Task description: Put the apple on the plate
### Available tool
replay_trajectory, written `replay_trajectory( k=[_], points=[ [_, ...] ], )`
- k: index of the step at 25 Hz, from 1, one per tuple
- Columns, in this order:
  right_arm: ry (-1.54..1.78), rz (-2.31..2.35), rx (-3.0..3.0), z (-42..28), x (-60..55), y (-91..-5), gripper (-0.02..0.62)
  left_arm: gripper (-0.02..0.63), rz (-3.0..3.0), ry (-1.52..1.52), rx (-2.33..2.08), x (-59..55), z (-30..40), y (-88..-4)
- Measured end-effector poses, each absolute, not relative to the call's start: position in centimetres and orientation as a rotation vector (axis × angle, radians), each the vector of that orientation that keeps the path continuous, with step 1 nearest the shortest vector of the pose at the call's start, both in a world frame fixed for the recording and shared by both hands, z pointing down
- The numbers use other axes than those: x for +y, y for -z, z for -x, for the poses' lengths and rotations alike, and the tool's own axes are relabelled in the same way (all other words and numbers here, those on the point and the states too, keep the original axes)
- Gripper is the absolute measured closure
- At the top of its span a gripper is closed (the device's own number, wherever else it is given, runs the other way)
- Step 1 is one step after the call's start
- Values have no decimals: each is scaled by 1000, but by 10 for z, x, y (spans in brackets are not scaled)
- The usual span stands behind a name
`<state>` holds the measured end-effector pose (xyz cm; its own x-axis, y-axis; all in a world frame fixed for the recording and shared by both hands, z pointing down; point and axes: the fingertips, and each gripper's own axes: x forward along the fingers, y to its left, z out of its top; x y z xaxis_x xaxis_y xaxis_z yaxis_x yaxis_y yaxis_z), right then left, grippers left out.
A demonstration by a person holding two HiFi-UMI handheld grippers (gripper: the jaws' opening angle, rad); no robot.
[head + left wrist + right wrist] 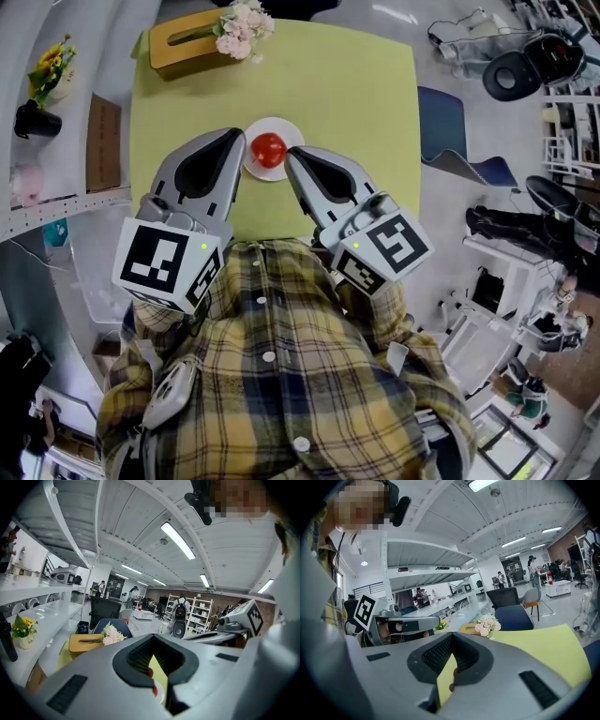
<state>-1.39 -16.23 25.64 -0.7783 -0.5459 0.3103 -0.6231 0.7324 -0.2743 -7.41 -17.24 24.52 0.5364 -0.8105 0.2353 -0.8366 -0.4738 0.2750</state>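
Red apple (pixel 268 148) sits on the white plate (pixel 281 125) — the placing looks done. The left gripper (pixel 236 141) and right gripper (pixel 293 156) flank it, jaws together and empty; draw the 2 straight back, clear of the rim.

Observed: left tongs (pixel 237 141), right tongs (pixel 294 155): grey moulded shells, black ribbed pads (pixel 137 659), black-and-white marker cube (pixel 169 262) at each 6 o'clock end. Plaid shirt (pixel 281 403), yellow-navy, white buttons (pixel 269 356).

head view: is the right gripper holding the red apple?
No, the red apple sits on the round white plate, beside the tip of the shut, empty right gripper.
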Motion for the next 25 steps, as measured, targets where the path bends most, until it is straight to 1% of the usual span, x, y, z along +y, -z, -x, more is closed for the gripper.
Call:
replay_trajectory(
  k=[20, 25],
  points=[
    [-549, -942, -2708, 13, -167, -263, 600, 600, -2456, -129, -1328, -181, 67, -247],
    [-559, -965, -2693, 6, -163, -261, 598, 600, -2455, -84, -1195, -179, 51, -251]
  ],
)
